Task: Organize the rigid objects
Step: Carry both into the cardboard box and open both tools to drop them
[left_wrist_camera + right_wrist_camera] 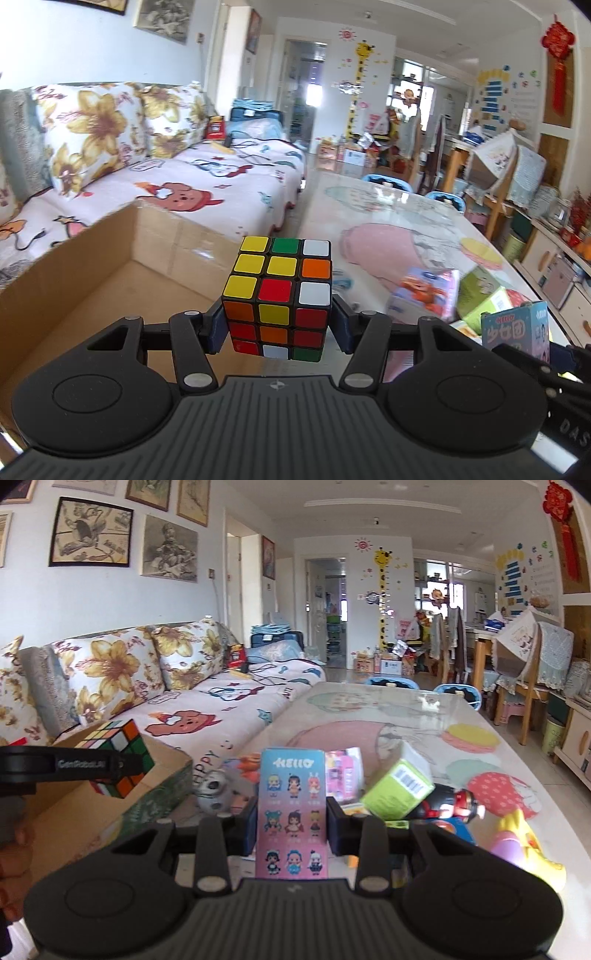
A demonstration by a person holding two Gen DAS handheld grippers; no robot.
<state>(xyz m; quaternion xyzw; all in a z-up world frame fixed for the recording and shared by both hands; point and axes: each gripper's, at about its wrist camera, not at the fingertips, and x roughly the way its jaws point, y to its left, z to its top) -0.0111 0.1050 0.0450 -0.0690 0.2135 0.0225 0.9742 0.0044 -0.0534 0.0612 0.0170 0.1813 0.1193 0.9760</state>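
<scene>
While our left gripper (pixel 277 328) has its jaws pinching the Rubik's cube (pixel 279 297) above the cardboard box (pixel 74 266), our right gripper (pixel 291 821) jaws clamp the pink-and-blue HELLO figure box (pixel 291 812) upright, over the cluttered tabletop (pixel 406 716).

What you can't make out from either wrist view

The cardboard box (pixel 74 280) runs off your left wrist picture's edge; the toy pile (pixel 436 295) behind the cube is smeared. In your right wrist view, the doll-print box (pixel 291 812) covers the items behind it, and its bottom edge is hidden.
</scene>
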